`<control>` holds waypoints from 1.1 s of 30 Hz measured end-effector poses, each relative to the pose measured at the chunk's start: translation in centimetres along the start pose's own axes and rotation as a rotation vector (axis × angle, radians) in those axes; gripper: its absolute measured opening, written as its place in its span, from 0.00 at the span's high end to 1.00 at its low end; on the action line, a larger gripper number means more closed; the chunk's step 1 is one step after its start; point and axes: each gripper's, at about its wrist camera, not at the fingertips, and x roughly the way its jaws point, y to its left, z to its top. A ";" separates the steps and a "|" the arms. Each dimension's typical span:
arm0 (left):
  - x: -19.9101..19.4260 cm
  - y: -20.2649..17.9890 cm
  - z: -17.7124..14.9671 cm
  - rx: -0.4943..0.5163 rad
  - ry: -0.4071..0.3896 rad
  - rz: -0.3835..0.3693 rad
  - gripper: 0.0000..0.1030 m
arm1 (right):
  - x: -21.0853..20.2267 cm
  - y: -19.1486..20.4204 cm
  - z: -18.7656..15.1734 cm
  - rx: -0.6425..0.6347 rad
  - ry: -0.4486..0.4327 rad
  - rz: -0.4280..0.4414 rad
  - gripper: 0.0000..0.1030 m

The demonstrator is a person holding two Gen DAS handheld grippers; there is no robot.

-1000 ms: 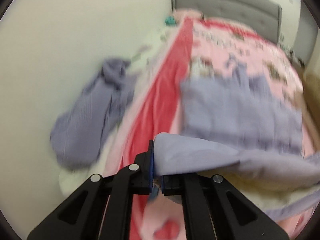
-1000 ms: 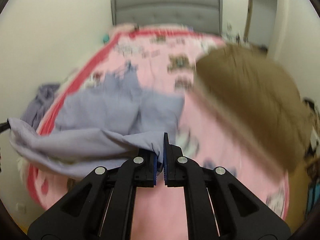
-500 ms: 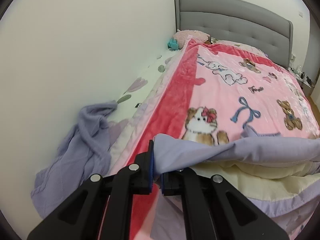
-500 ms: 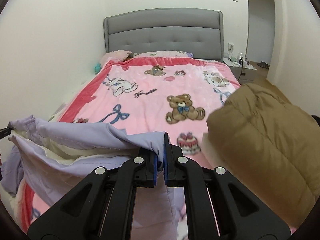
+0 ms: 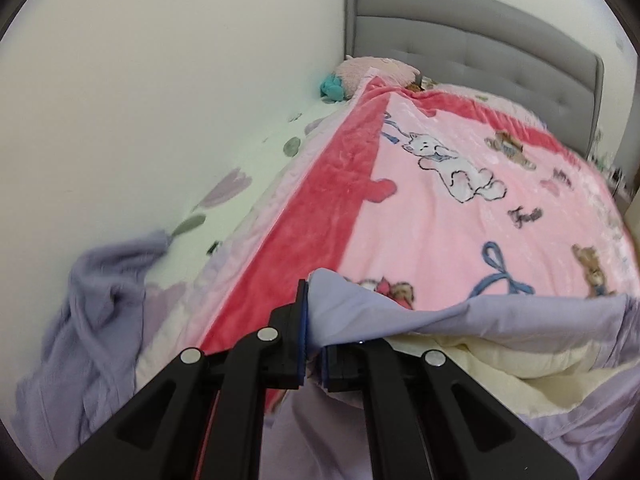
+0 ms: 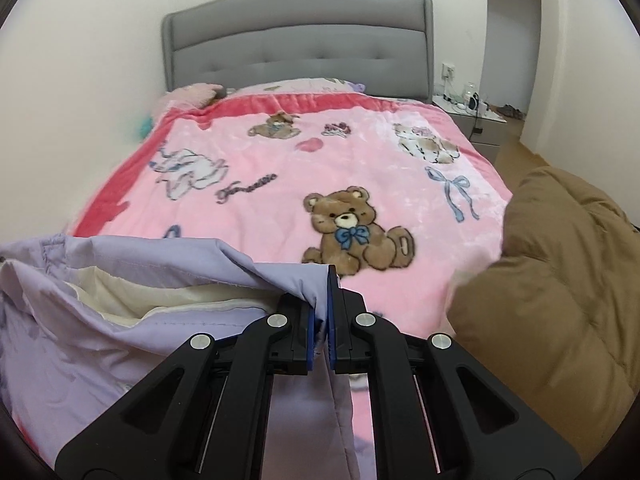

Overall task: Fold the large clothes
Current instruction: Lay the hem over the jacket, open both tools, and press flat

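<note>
The bed (image 6: 280, 184), under a pink cartoon blanket (image 5: 460, 216), filled both views. At its foot the lilac padded garment (image 6: 120, 344) hung stretched between the grippers, cream lining showing. The left gripper (image 5: 314, 344) was clamped on one corner and the right gripper (image 6: 325, 320) on the other. A brown duvet (image 6: 560, 300) was heaped on the bed's right side; a second lilac garment (image 5: 92, 320) lay crumpled off its left edge, against the wall.
</note>
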 end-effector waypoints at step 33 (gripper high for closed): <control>4.6 -0.3 -7.0 0.551 0.001 0.087 0.09 | 3.2 -4.1 -7.0 0.072 0.052 0.107 0.19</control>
